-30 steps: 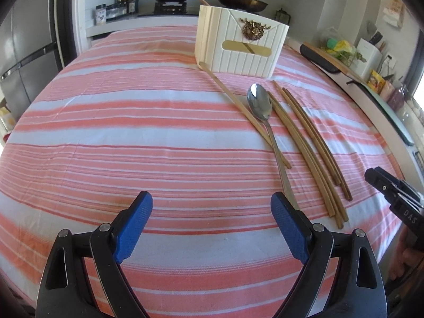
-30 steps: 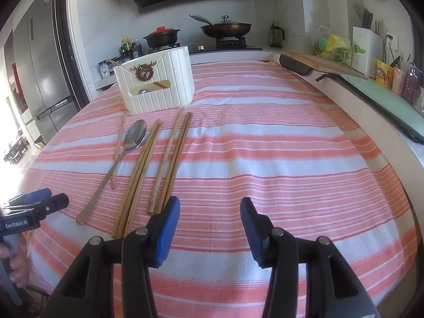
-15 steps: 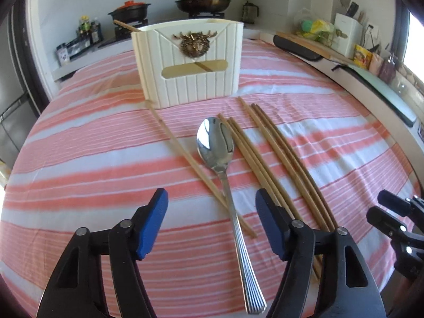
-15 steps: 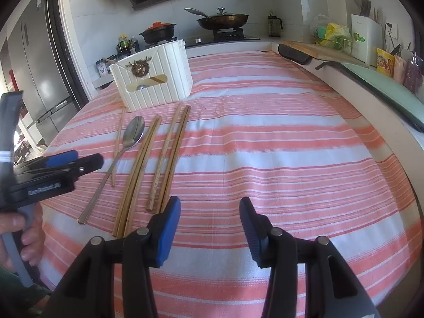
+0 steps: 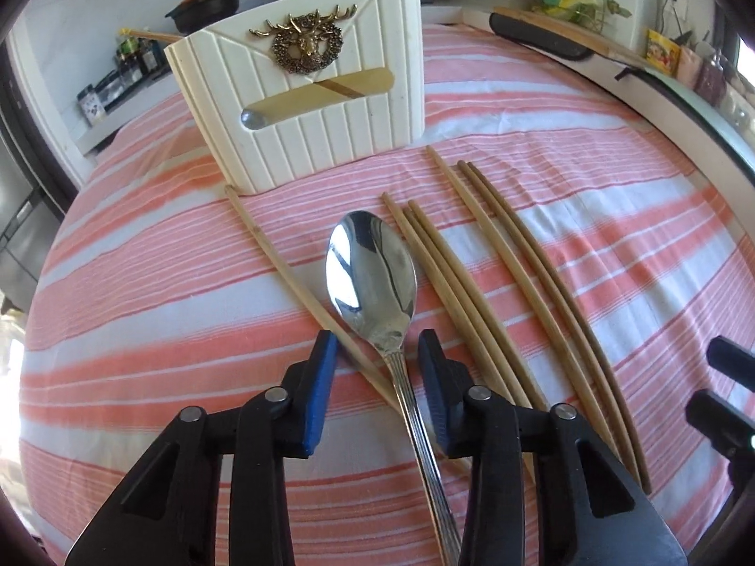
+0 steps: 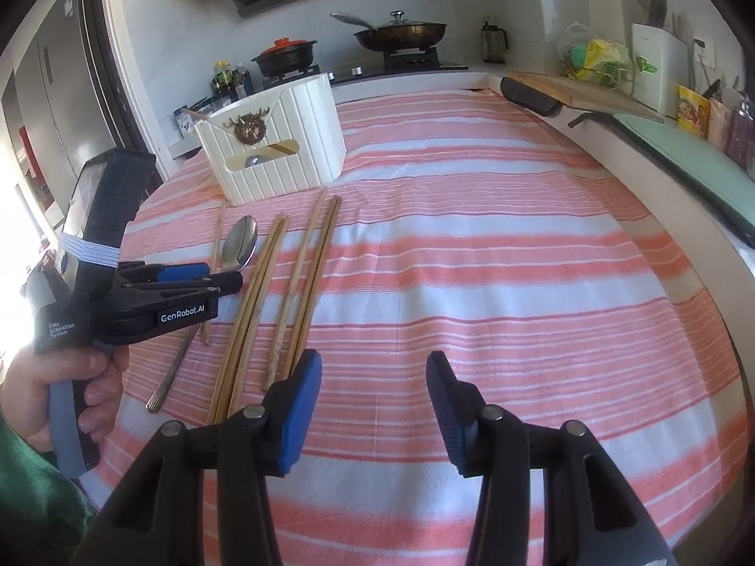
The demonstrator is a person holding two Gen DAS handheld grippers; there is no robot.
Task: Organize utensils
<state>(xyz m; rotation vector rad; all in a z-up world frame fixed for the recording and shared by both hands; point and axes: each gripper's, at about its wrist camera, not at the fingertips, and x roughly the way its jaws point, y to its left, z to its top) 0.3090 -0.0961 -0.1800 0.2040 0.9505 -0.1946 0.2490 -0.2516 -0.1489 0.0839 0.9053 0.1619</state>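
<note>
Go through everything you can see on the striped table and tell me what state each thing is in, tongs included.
Left tongs: open, straddling the spoon's neck, not closed on it.
Right tongs: open, holding nothing.
Shiny metal spoon: flat on the cloth, bowl up.
Loose wooden chopsticks: flat on the cloth, outside the holder.
White ribbed utensil holder: upright, with a chopstick inside.
Lidded dark frying pan: on the stove, lid on.

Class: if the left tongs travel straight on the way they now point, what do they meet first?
Probably the spoon: its neck lies between the open left tongs, bowl directly ahead. Height above it is unclear.
</note>
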